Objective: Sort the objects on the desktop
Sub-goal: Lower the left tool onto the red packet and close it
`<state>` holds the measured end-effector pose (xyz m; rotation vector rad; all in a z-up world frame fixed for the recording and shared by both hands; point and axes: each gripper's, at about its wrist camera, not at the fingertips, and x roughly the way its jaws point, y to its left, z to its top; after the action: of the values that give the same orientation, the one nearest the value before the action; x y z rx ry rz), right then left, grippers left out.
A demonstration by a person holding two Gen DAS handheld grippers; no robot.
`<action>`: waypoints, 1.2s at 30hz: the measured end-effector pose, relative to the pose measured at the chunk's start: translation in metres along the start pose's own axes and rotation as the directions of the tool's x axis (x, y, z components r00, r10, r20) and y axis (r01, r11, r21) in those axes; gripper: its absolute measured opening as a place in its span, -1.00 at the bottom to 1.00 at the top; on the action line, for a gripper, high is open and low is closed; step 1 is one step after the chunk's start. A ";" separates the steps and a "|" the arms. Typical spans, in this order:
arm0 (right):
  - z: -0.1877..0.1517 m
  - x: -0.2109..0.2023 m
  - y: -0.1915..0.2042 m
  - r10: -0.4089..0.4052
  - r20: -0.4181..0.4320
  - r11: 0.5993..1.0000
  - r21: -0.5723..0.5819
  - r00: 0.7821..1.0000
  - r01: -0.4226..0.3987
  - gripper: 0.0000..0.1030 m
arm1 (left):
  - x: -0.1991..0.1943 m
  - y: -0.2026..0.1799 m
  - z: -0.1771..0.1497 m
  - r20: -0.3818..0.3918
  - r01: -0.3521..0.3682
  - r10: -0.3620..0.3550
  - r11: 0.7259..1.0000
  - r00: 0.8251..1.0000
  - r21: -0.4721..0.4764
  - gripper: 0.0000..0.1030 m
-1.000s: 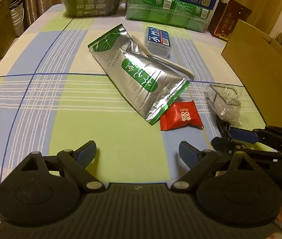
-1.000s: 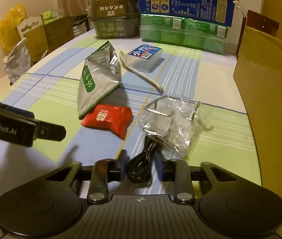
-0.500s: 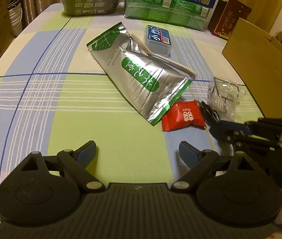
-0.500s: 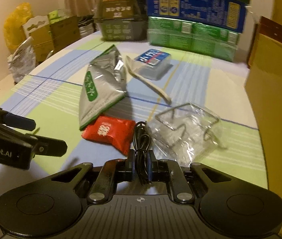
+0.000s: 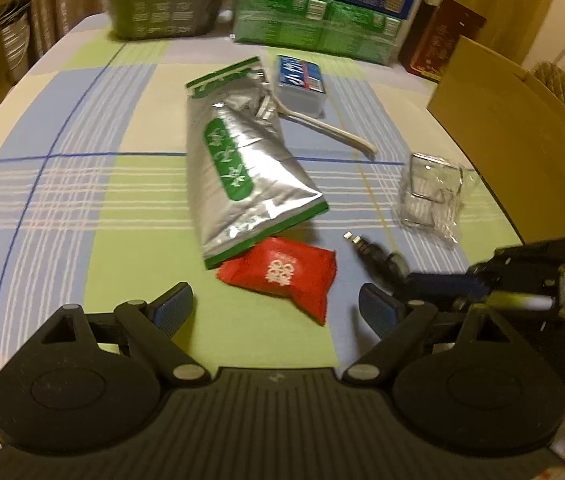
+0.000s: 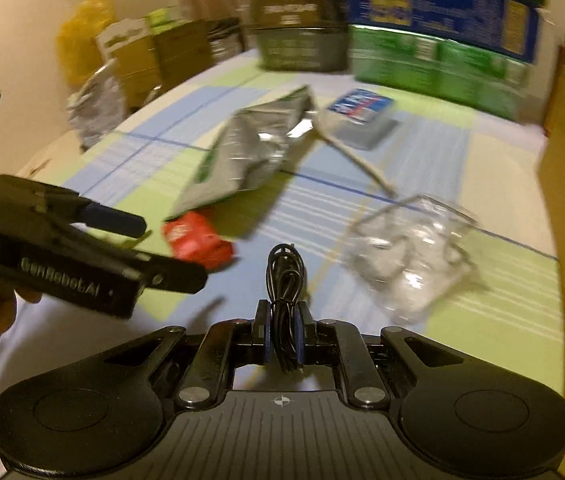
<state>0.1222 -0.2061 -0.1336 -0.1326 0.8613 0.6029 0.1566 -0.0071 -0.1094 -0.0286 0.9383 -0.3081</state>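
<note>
One coiled black cable (image 6: 284, 280) clamped in right tool (image 6: 282, 334), long axis pointing forward, left tool (image 5: 276, 310) open.

The left gripper (image 6: 170, 248) carries "GenRobot.AI" in pale letters along its black side. The silver pouch (image 5: 238, 168), red packet (image 5: 282, 276) and far cartons (image 5: 322, 12) bear print too blurred to read.

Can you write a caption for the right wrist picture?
Right hand-held gripper shut on coiled black cable, red snack packet beyond.
</note>
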 end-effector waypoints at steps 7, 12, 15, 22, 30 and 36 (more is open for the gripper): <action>-0.001 -0.005 -0.007 -0.008 0.010 0.999 0.035 1.000 0.007 -0.84 | 0.018 -0.009 0.005 0.026 0.061 -0.064 0.993 0.998 0.102 0.70; -0.003 -0.008 -0.007 -0.009 0.009 0.999 0.045 1.000 0.009 -0.84 | 0.019 -0.013 0.003 0.027 0.046 -0.050 0.991 0.998 0.124 0.53; -0.005 -0.012 -0.006 -0.012 0.009 0.999 0.049 1.000 0.011 -0.84 | 0.014 -0.016 0.000 0.017 0.055 -0.058 0.988 0.998 0.145 0.14; -0.012 -0.025 -0.008 -0.046 0.013 0.997 0.064 0.999 0.045 -0.84 | 0.007 -0.033 -0.010 -0.002 0.051 -0.052 0.980 0.999 0.191 0.10; -0.013 -0.023 -0.009 -0.058 0.014 0.996 0.074 0.998 0.057 -0.84 | 0.019 -0.036 -0.006 0.025 0.033 -0.039 0.977 0.999 0.210 0.24; -0.015 -0.021 -0.010 -0.062 0.013 0.995 0.080 0.998 0.060 -0.84 | 0.022 -0.045 -0.008 0.027 0.020 -0.028 0.962 0.999 0.271 0.13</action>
<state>0.1075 -0.2286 -0.1290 -0.0815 0.8626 0.5111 0.1511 -0.0552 -0.1240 0.2059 0.8592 -0.4554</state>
